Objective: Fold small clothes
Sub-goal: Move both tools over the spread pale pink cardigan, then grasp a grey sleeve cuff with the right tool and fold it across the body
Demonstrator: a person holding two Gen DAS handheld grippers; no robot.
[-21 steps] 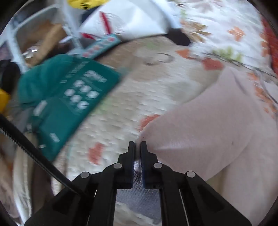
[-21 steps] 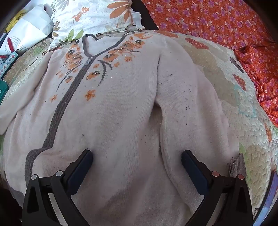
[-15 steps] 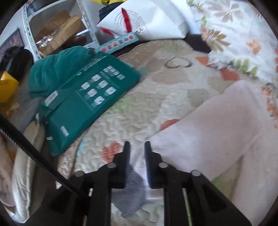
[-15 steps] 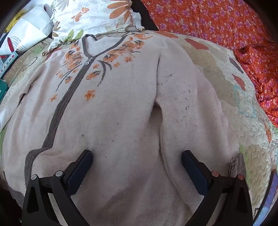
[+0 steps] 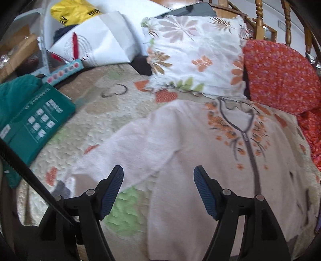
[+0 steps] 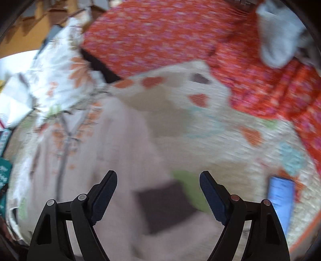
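The cream cardigan (image 5: 180, 150) is soft, fuzzy, matt cloth. The quilt (image 5: 104, 120) under it is stitched, puckered fabric. Far off, turned wooden bedposts (image 5: 258, 18) look glossy. Each hand-held gripper (image 5: 158, 188) is matt black plastic with ribbed blue pads (image 5: 202, 192).

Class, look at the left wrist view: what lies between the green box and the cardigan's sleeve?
Only bare quilted bedspread separates the green box from the sleeve, as the left wrist view shows.

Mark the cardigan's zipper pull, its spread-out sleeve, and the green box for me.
zipper pull (image 5: 245, 134), left wrist view, on the metal tab.
sleeve (image 5: 128, 148), left wrist view, on its middle.
green box (image 5: 38, 122), left wrist view, on its printed top face.
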